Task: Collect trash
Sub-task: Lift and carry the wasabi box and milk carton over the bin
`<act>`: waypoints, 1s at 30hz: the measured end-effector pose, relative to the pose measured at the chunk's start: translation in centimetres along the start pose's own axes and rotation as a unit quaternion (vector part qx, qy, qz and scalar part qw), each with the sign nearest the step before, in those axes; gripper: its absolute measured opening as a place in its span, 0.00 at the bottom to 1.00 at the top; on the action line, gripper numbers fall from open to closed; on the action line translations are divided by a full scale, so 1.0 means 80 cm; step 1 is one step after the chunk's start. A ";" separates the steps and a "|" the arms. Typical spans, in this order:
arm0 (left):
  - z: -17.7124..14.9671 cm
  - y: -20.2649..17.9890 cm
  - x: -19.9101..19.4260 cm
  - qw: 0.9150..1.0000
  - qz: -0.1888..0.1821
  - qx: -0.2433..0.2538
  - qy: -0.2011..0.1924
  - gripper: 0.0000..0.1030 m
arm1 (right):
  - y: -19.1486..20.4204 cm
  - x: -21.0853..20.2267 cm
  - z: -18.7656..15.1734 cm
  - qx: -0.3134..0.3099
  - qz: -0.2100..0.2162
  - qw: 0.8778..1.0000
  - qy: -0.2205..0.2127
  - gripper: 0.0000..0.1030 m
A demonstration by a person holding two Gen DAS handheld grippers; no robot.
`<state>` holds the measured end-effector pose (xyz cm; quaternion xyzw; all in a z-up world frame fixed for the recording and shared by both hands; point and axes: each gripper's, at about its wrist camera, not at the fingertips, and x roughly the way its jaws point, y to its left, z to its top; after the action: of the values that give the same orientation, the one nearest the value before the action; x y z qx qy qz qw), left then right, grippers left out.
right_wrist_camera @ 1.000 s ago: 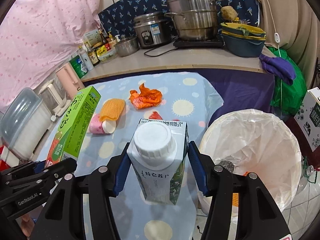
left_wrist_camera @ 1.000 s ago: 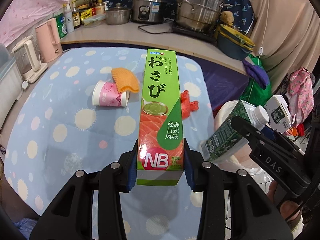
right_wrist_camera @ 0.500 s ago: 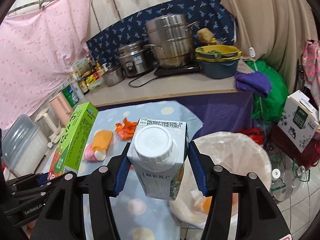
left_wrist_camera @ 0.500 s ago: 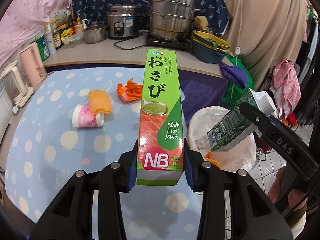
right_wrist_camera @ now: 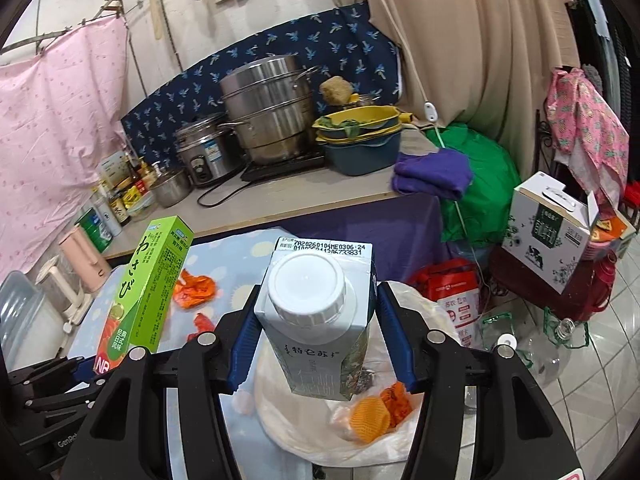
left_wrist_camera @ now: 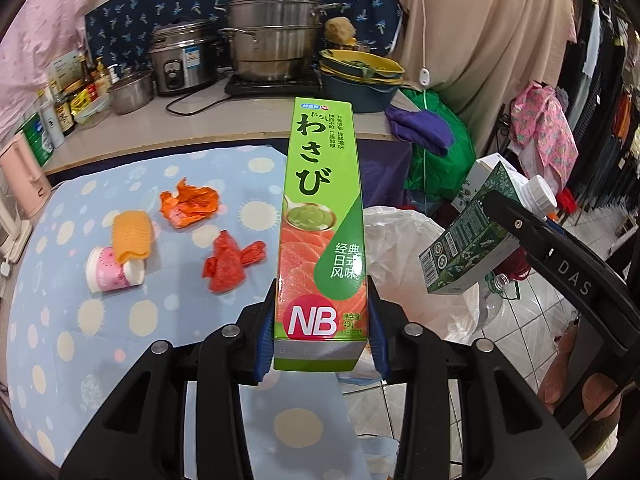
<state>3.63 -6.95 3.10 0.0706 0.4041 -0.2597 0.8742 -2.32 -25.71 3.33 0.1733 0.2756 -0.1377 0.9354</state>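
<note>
My left gripper is shut on a long green wasabi box, held over the table's right edge; the same wasabi box shows at the left of the right wrist view. My right gripper is shut on a milk carton with a white screw cap, above the white-bagged trash bin. That milk carton and the trash bin also appear in the left wrist view. On the spotted tablecloth lie an orange wrapper, a red wrapper, a pink cup and an orange foam net.
The bin holds an orange foam net and other scraps. Behind the table runs a counter with steel pots, a rice cooker and bottles. A printed cardboard box, a red bag and empty plastic bottles sit on the tiled floor at right.
Both grippers have swung right with their loads, from over the table to the bin. The milk carton now hangs over the bin's opening, and the wasabi box sits at the table's edge.
</note>
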 end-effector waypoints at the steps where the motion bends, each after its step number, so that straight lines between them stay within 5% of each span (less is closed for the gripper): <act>1: 0.000 -0.006 0.004 1.000 -0.001 0.005 0.003 0.36 | -0.004 0.000 -0.001 0.003 -0.002 1.000 0.000 0.52; 30: -0.015 -0.059 0.088 0.996 -0.003 0.043 0.077 0.36 | -0.060 0.055 -0.034 0.048 -0.027 0.997 0.046 0.53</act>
<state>4.21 -13.40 -2.48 0.1269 0.4585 -0.2734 0.8360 -1.74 -29.62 -2.47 0.2164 0.3158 -0.1674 0.9085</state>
